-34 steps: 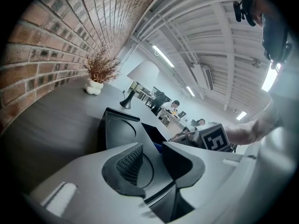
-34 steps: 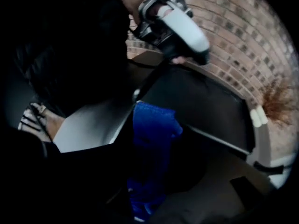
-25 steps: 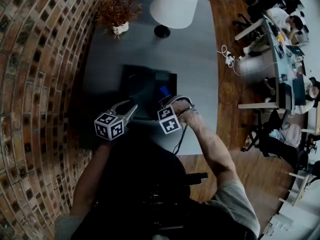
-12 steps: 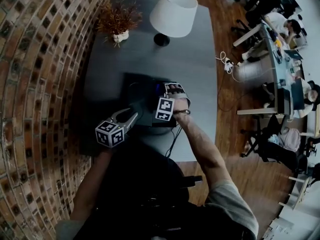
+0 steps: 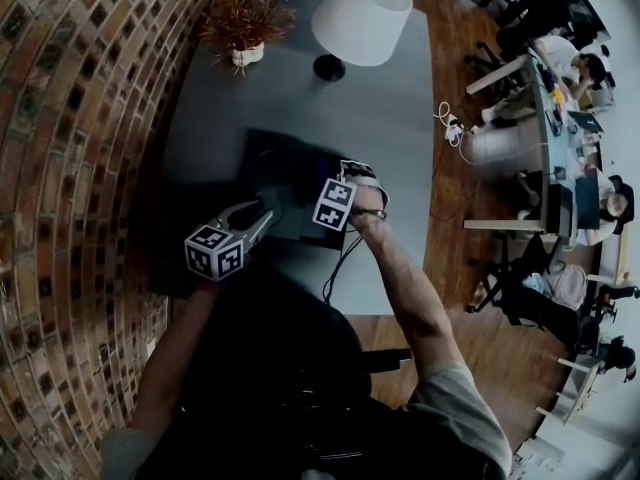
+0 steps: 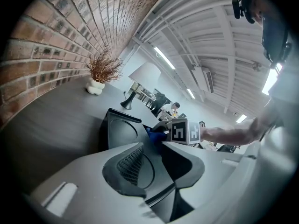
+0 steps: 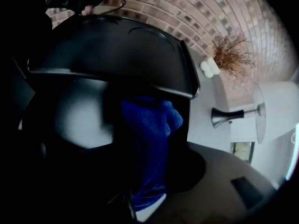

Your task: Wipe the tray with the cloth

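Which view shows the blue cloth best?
The right gripper view: the blue cloth fills its centre, pinched between the right gripper's jaws over the black tray. The left gripper view catches only a small blue patch beside the marker cube. The head view shows almost nothing of it.

One tray [image 5: 268, 166], one cloth [image 7: 149, 139], one lamp [image 5: 362, 16]

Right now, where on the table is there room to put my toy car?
Bare table lies between the tray and the lamp and plant, and again between the tray and the table's right edge. The tray itself is crowded: the left tool is at its near corner, the right tool holds the blue cloth over it.
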`<act>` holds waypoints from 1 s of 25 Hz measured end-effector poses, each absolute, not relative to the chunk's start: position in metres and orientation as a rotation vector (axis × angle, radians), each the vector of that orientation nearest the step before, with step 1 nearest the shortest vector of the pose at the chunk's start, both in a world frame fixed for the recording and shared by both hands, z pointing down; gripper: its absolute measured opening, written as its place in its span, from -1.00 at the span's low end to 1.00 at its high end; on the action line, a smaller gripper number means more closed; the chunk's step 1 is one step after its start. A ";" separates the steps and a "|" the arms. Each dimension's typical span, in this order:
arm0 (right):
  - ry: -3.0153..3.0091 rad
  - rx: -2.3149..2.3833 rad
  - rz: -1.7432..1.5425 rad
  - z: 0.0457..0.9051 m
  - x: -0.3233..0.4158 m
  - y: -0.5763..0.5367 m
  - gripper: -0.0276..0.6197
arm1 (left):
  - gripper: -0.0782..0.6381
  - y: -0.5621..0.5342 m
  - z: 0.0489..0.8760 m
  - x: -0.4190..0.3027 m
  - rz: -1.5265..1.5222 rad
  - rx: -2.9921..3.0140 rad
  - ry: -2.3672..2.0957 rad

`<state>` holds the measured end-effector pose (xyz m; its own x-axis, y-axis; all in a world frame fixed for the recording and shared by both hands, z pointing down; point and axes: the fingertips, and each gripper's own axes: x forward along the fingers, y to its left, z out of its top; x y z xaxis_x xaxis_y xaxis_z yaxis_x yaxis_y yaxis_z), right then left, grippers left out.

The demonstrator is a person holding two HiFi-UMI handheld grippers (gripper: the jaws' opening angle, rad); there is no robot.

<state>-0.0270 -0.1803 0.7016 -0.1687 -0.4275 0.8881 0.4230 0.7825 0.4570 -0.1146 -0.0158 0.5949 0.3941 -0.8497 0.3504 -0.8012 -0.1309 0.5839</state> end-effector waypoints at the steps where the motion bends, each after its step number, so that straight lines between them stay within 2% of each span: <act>1: -1.580 0.022 -0.736 0.701 -0.024 -0.178 -0.39 | -0.48 -0.015 0.595 -0.115 -0.089 1.933 -1.414; 4: -1.591 0.098 -0.810 0.693 -0.027 -0.188 -0.39 | -0.48 -0.016 0.595 -0.116 -0.096 1.938 -1.419; 7: -1.542 -0.032 -0.699 0.705 -0.017 -0.162 -0.39 | -0.48 -0.016 0.596 -0.116 -0.102 1.939 -1.419; 15: -1.648 -0.311 -0.054 0.703 0.017 -0.036 -0.38 | -0.48 -0.015 0.597 -0.118 -0.094 1.943 -1.410; 21: -1.938 -0.178 0.429 0.687 0.017 -0.035 -0.38 | -0.48 -0.013 0.599 -0.118 -0.099 1.932 -1.407; 25: -2.308 0.025 0.771 0.618 0.037 -0.071 -0.37 | -0.48 -0.015 0.598 -0.118 -0.105 1.924 -1.399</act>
